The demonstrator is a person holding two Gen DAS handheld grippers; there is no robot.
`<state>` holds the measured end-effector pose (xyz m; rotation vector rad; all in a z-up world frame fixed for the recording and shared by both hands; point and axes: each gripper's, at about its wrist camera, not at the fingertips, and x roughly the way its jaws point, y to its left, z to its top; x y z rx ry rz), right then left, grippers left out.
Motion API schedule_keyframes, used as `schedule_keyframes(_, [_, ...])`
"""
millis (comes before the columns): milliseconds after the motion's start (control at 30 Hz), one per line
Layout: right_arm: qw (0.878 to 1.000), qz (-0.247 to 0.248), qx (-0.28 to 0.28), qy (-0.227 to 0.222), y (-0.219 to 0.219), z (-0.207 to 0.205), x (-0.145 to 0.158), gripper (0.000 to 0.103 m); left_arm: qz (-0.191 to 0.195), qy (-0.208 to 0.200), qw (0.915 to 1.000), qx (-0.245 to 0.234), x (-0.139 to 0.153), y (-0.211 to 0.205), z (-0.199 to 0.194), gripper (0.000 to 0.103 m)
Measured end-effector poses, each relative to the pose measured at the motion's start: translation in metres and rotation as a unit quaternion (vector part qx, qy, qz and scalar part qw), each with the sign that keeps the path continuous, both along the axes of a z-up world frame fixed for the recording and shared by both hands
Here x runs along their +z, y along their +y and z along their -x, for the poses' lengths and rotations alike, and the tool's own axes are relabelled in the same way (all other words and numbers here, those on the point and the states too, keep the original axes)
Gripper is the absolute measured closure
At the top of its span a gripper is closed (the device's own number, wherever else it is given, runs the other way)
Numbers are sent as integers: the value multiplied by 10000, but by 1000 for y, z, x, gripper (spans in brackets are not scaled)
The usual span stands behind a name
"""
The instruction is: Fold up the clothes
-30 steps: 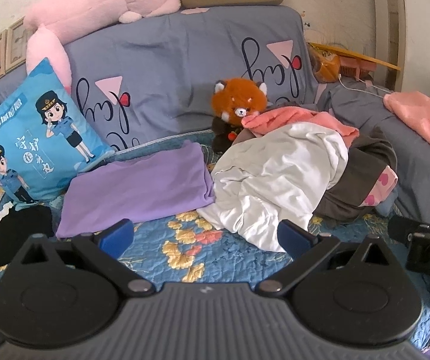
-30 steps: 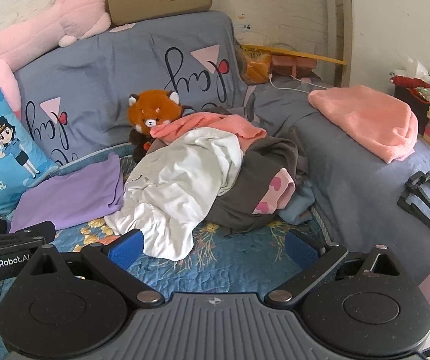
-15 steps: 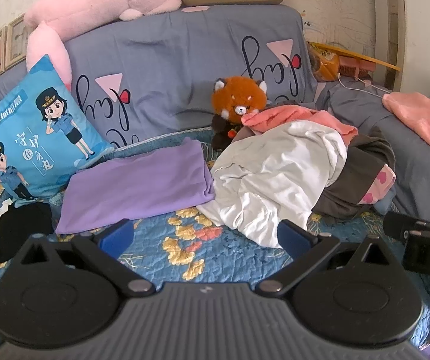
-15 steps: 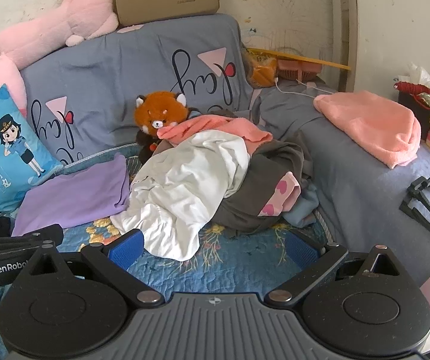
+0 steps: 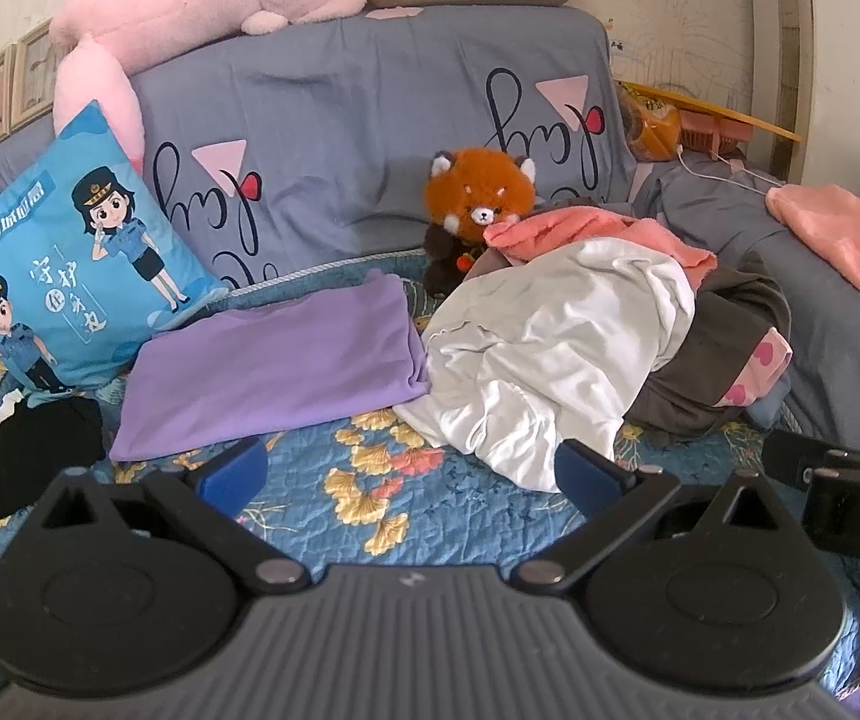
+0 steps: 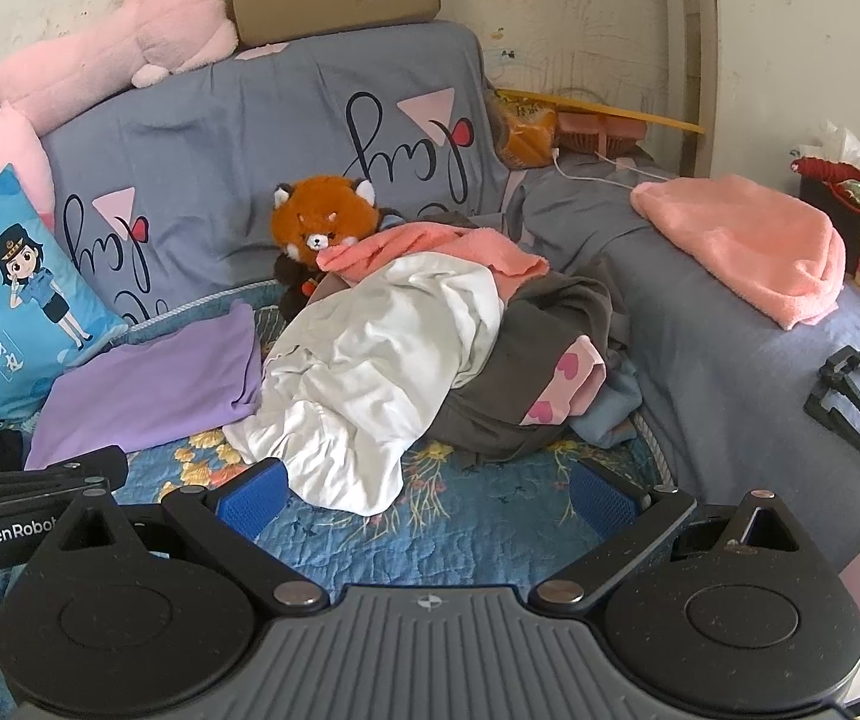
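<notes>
Left view: left gripper (image 5: 410, 477) is hanging empty, jaws wide apart, low centre. White garment (image 5: 556, 354) is topping the clothes pile (image 5: 724, 354) mid-frame, purple cloth (image 5: 273, 366) lying flat just left, plush (image 5: 478, 204) sitting behind.

Right view: right gripper (image 6: 426, 495) is gaping empty too; white garment (image 6: 381, 372) is lying centre, its hem near the left finger; pink towel (image 6: 748, 246) is sitting upper right.

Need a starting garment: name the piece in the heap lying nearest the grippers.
The crumpled white garment: its hem spills forward onto the blue floral quilt, ahead of the dark grey piece and coral towel.
</notes>
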<state>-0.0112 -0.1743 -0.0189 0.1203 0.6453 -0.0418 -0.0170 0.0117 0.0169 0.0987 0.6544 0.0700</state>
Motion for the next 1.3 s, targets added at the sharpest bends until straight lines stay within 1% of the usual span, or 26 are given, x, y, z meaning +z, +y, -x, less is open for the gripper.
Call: schedule_keyframes(1300, [10000,-6,29,42,2,-3,-4,2,13,125,9999,-21,-9,5,-2,0])
